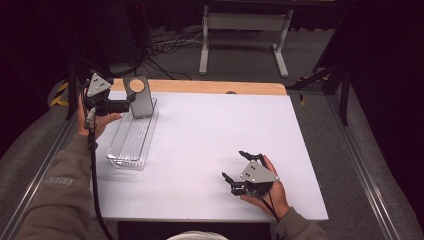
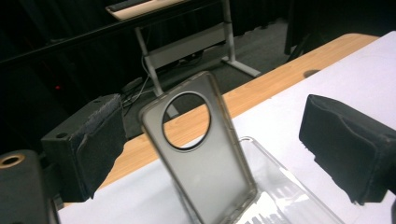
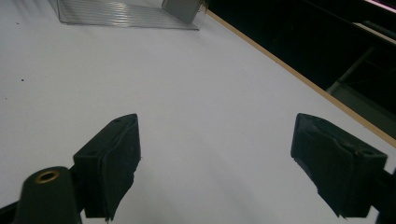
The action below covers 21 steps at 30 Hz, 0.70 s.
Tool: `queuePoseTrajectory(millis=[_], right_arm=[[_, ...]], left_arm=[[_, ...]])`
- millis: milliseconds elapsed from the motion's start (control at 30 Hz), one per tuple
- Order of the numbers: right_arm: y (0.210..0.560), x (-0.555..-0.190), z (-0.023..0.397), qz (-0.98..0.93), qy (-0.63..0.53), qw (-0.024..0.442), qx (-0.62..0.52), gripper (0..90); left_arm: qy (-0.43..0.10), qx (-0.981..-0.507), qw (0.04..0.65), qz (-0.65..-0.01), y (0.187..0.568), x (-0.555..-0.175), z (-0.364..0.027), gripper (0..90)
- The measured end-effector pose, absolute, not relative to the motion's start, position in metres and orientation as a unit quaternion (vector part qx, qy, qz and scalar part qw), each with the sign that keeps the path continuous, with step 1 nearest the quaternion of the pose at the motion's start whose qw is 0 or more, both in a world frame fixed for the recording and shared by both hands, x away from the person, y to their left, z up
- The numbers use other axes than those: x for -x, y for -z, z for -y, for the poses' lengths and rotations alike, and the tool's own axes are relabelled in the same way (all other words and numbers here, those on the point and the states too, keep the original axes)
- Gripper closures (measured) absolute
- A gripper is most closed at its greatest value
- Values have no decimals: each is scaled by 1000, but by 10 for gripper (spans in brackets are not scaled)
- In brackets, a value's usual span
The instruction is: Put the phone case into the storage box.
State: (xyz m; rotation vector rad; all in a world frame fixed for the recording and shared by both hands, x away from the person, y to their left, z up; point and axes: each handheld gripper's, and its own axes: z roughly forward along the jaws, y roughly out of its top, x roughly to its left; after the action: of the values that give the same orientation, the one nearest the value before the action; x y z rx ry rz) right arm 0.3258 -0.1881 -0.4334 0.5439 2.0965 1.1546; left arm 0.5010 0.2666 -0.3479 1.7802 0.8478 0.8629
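Note:
A translucent grey phone case (image 1: pixel 139 96) with a round camera hole stands upright at the far end of a clear plastic tray (image 1: pixel 131 142) on the left of the table. My left gripper (image 1: pixel 122 103) is just left of the case, open. In the left gripper view the case (image 2: pixel 205 163) rises from the tray (image 2: pixel 289 196) between the two wide-apart pads, touching neither. My right gripper (image 1: pixel 234 165) rests low over the white table near its front right, open and holding nothing. The right gripper view shows its jaws (image 3: pixel 233 158) wide apart, with the tray (image 3: pixel 116 11) and case (image 3: pixel 184 8) far off.
The white table top (image 1: pixel 215 130) has a bare wooden strip (image 1: pixel 220 87) along its far edge. Beyond it stand a white metal frame (image 1: pixel 245 30) and loose cables on a dark floor. Metal rails run along both sides of the table.

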Motion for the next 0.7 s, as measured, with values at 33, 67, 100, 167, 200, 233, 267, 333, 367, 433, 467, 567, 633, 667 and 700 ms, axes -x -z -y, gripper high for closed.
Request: queuePoseTrajectory(millis=[33,67,100,167,200,233,267,333,367,433,467,567,633,667,700], right_arm=[[433,-326,188,-805,-442,337,-208,168],[433,-326,188,-804,-443,337,-208,168],[433,-326,188,-804,-443,337,-208,168],[433,-326,188,-804,-443,337,-208,167],[433,-326,188,-804,-443,337,-208,167],[433,-326,188,-804,-443,338,-208,167],[433,-326,188,-804,-443,338,-208,167],[433,-326,188,-804,-442,338,-208,167],[433,-326,188,-804,-443,338,-208,167],[432,-325,189,-804,-443,339,-208,167],[432,-325,189,-803,-443,339,-207,167],[432,-325,189,-804,-443,339,-208,167],[432,-325,189,-804,-443,340,-208,167],[432,-325,189,-803,-443,341,-206,167],[431,-325,189,-803,-443,341,-207,167]], left_arm=[[-354,-727,475,-346,348,-500,-266,80],[-354,-726,479,-343,347,-497,-266,80],[-355,-726,480,-343,347,-496,-266,81],[-356,-726,481,-340,347,-493,-265,81],[-356,-724,484,-340,347,-491,-265,78],[-354,-720,491,-341,348,-489,-265,78],[-352,-720,492,-341,348,-488,-265,79],[-356,-719,492,-339,348,-485,-264,79],[-357,-720,491,-336,348,-484,-264,79],[-354,-718,497,-334,349,-481,-263,78],[-356,-719,496,-332,349,-480,-263,78],[-355,-713,506,-331,349,-476,-263,78],[-357,-713,505,-329,349,-472,-263,78],[-357,-711,509,-328,350,-471,-263,76],[-359,-710,508,-329,350,-469,-263,77]])
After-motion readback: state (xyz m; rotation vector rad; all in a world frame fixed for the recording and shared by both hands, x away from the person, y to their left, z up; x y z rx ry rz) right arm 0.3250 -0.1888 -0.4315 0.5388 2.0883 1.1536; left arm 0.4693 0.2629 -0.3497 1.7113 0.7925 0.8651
